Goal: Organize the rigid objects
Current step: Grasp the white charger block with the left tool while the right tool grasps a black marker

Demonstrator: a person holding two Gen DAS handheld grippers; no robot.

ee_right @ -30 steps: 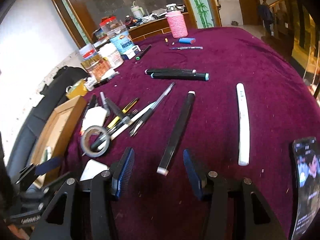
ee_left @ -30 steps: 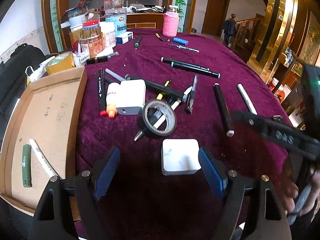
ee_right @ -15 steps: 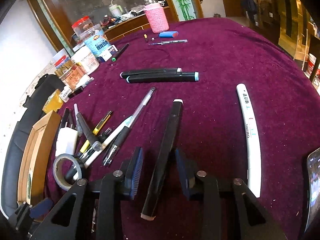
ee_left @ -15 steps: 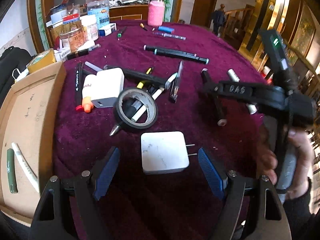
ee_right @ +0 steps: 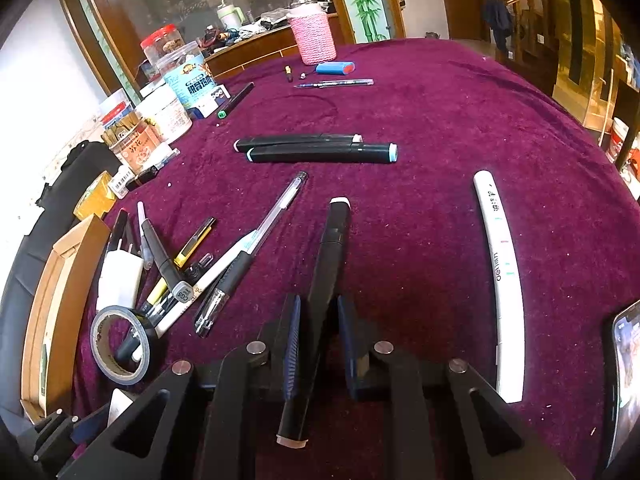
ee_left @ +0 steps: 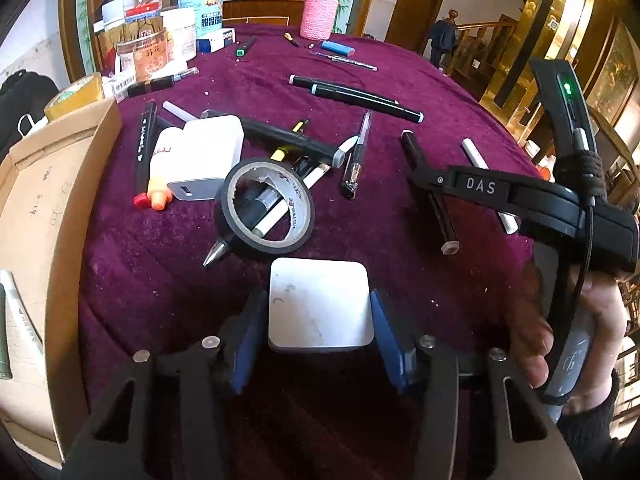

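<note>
white charger block (ee_left: 320, 304) between left gripper (ee_left: 318, 334) pads, on maroon tablecloth (ee_left: 400, 280)

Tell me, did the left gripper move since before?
Yes. The left gripper came forward and down toward the tape roll; its jaws have just been closing around the white charger.

Both wrist views look steeply down, close over one shared tape roll (ee_left: 267, 210).

Left gripper (ee_left: 320, 332) closing on white charger (ee_left: 320, 304), right gripper (ee_right: 318, 344) on black marker (ee_right: 320, 300) (both jaws narrowed)
</note>
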